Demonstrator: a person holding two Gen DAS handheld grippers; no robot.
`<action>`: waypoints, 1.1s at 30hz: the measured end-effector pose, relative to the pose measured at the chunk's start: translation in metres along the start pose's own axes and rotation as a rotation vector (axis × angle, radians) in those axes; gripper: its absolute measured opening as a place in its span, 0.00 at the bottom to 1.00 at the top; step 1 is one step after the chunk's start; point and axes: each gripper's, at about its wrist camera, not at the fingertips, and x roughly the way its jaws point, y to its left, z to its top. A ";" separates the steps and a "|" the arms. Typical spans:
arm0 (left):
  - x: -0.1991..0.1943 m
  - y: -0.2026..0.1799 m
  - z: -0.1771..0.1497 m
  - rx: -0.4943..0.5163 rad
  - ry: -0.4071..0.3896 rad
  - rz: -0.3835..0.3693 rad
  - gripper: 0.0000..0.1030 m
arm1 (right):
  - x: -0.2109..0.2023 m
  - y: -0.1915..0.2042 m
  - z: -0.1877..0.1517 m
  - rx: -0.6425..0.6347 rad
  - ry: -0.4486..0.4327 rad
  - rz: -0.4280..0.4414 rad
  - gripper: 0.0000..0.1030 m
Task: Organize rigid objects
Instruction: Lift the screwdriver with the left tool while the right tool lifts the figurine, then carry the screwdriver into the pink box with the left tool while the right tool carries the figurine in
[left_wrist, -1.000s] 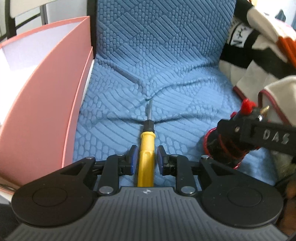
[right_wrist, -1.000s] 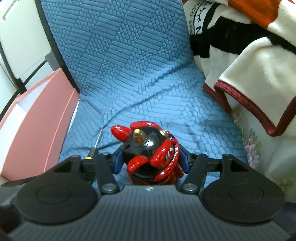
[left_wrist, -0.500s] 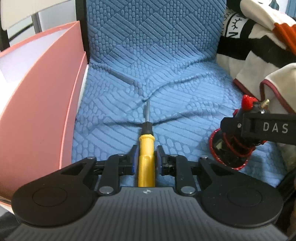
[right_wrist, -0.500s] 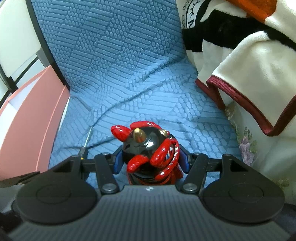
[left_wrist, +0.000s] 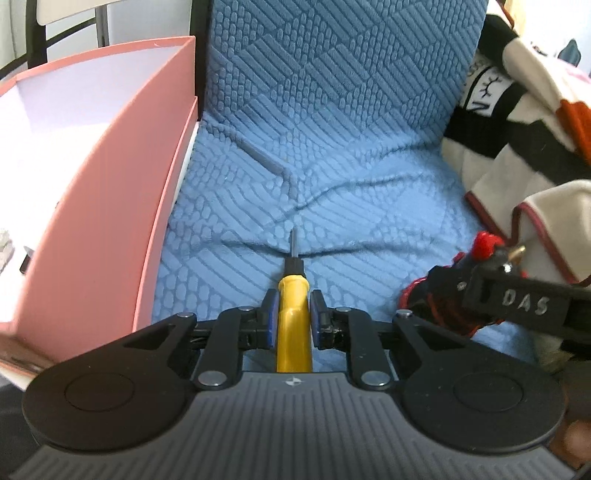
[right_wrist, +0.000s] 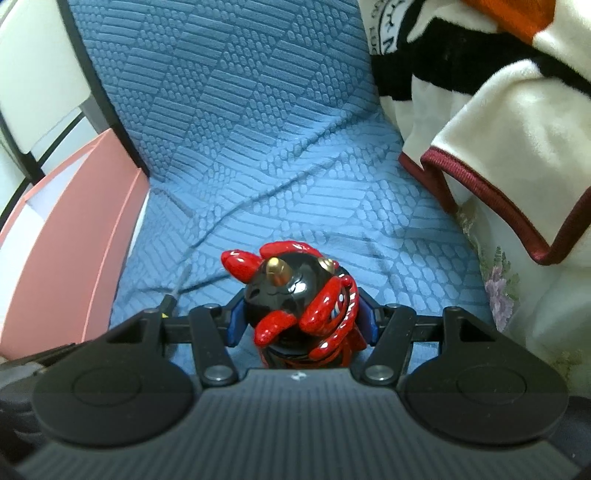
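Observation:
A yellow-handled screwdriver (left_wrist: 293, 325) points away from me over the blue textured cover (left_wrist: 332, 147). My left gripper (left_wrist: 293, 314) is shut on its handle, both blue pads against the yellow. The metal tip (right_wrist: 181, 277) also shows in the right wrist view. A glossy red and black figurine (right_wrist: 295, 295) with gold studs stands upright between the pads of my right gripper (right_wrist: 301, 317), which is shut on it. From the left wrist view, the right gripper (left_wrist: 509, 299) and the figurine (left_wrist: 487, 245) sit just right of the screwdriver.
An open pink box (left_wrist: 110, 184) with a white inside stands along the left edge of the cover, also seen in the right wrist view (right_wrist: 74, 240). A cream, black and orange blanket (right_wrist: 498, 129) with a maroon border is piled on the right.
The left jaws have narrowed onto the yellow handle. The left view has shifted slightly, showing more of the pink box. The right gripper and figurine have stayed put.

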 end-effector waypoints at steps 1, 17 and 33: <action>-0.003 -0.001 0.001 0.000 -0.001 -0.007 0.20 | -0.002 0.001 0.000 -0.008 -0.003 -0.002 0.60; -0.060 0.007 0.039 -0.021 -0.042 -0.088 0.20 | -0.049 0.019 0.019 -0.075 -0.047 0.039 0.60; -0.138 0.049 0.105 -0.004 -0.185 -0.075 0.20 | -0.096 0.098 0.070 -0.177 -0.169 0.146 0.60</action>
